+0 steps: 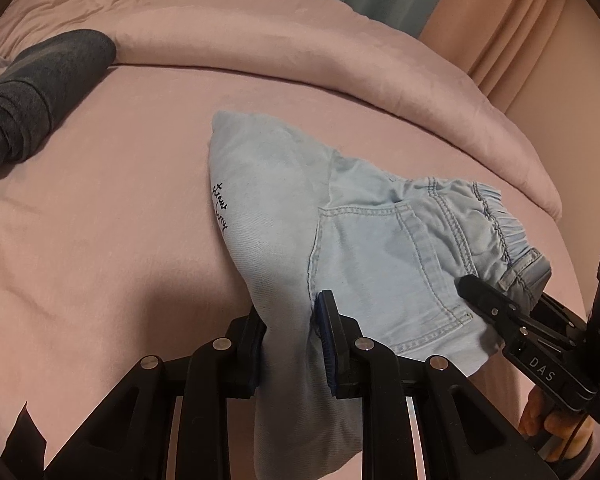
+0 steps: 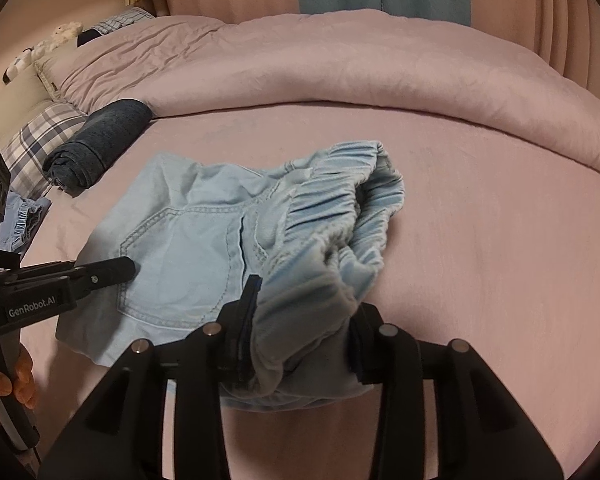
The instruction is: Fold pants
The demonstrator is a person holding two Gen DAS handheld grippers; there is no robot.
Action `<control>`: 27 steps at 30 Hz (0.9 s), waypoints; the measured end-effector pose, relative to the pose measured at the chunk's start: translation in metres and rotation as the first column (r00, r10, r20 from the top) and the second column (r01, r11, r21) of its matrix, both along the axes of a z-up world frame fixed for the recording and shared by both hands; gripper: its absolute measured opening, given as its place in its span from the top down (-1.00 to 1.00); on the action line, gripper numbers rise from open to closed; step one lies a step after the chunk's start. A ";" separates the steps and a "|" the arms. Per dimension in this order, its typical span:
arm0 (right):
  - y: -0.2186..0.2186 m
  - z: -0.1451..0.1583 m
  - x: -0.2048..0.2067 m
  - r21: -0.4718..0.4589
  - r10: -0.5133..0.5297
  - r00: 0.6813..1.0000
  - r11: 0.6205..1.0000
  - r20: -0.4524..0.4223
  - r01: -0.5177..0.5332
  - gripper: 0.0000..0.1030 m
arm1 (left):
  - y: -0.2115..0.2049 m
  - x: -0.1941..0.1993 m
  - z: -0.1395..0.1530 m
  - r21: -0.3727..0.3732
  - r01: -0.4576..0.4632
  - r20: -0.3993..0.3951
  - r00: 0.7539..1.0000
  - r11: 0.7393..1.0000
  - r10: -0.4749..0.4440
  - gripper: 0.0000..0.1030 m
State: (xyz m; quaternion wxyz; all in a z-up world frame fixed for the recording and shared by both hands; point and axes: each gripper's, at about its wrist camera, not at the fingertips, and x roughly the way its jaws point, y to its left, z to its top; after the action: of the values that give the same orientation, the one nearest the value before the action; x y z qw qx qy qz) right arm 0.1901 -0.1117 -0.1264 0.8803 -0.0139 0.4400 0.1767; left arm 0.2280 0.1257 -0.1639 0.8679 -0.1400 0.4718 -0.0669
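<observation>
Light blue denim pants (image 1: 340, 232) lie partly folded on the pink bed sheet (image 1: 120, 240), back pocket up. My left gripper (image 1: 288, 336) is shut on a fold of the leg fabric at the near edge. My right gripper (image 2: 304, 340) is shut on the bunched elastic waistband (image 2: 340, 216). The right gripper also shows in the left wrist view (image 1: 496, 304) at the waistband end. The left gripper shows in the right wrist view (image 2: 108, 270), lying over the pocket side of the pants (image 2: 188, 248).
A rolled dark grey garment (image 1: 36, 96) lies at the left of the bed, also in the right wrist view (image 2: 100, 148). A pink duvet (image 1: 300, 52) is bunched along the far side. A plaid pillow (image 2: 40, 140) and another blue garment (image 2: 20, 216) lie far left.
</observation>
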 end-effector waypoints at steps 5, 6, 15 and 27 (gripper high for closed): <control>0.000 -0.003 0.002 -0.004 -0.004 1.000 1.000 -0.011 0.004 0.16 | 0.001 0.001 -0.002 0.009 -0.005 -0.018 1.000 1.000 0.006 0.50; 0.000 -0.003 0.002 -0.004 -0.004 1.000 1.000 -0.012 0.004 0.15 | 0.002 0.002 -0.002 0.009 -0.006 -0.019 1.000 1.000 0.007 0.49; -0.004 -0.007 0.006 -0.011 -0.020 0.999 1.000 -0.030 0.020 -0.01 | 0.009 0.003 -0.004 0.021 -0.028 -0.036 0.999 0.999 0.029 0.10; -0.015 -0.011 0.009 -0.034 -0.064 0.997 0.997 -0.039 0.063 -0.49 | 0.014 0.000 -0.008 0.036 -0.060 -0.058 0.996 0.998 0.062 -0.36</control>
State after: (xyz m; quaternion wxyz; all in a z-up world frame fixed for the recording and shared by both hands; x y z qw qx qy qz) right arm 0.1993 -0.1264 -0.1375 0.8762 -0.0110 0.4606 0.1416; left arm 0.2283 0.1402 -0.1716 0.8576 -0.1416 0.4936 -0.0281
